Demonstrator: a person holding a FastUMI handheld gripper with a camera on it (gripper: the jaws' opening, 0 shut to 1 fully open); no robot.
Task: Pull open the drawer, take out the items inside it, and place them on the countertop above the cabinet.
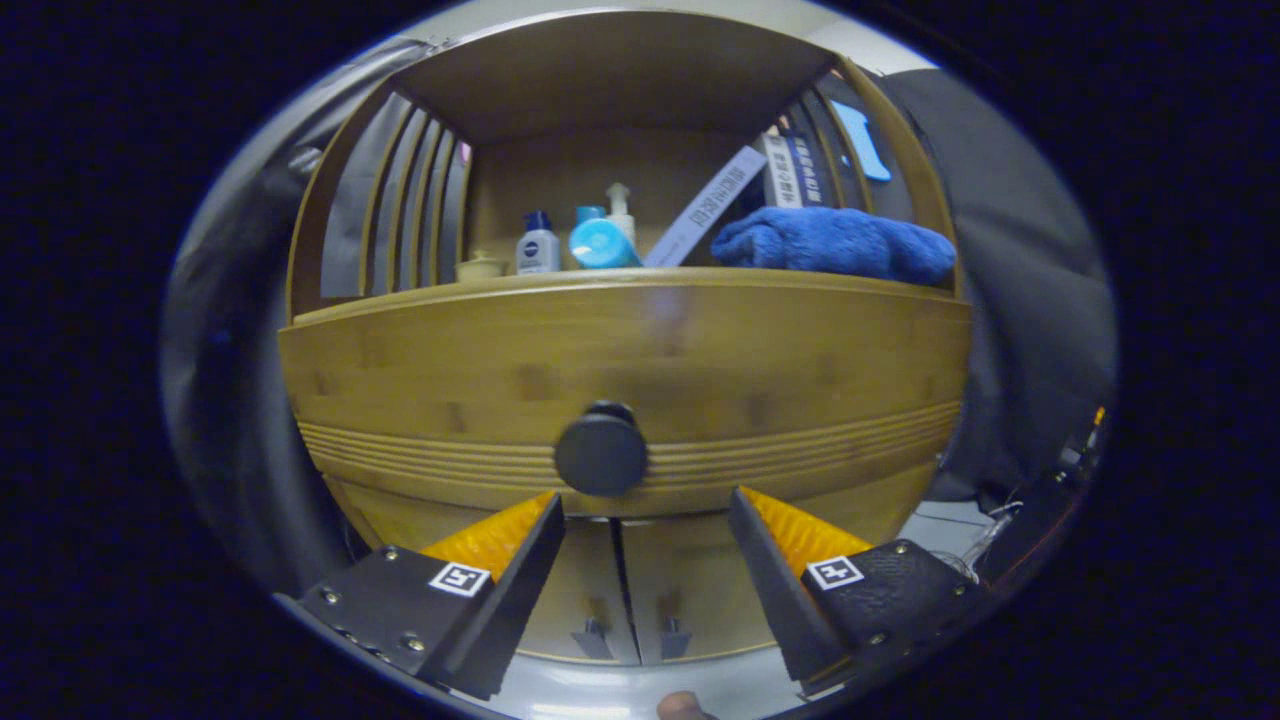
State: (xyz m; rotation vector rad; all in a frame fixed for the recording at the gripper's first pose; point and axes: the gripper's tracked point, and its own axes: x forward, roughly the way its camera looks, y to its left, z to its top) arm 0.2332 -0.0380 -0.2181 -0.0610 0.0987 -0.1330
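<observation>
A bamboo cabinet fills the scene ahead. Its drawer front (620, 350) is closed, with grooved lines across its lower part and a round dark knob (601, 450) at its middle. My gripper (645, 505) is open, its two fingertips just below the knob, one on each side, not touching it. The countertop (560, 282) above the drawer forms an open shelf with a wooden roof. What lies inside the drawer is hidden.
On the shelf stand a small tan lidded jar (482, 266), a white bottle with a blue cap (538, 246), a blue-capped bottle (601, 241), a pump bottle (620, 205), a leaning flat box (705, 205) and a folded blue towel (835, 243). Two small cabinet doors with handles (630, 628) sit below the drawer.
</observation>
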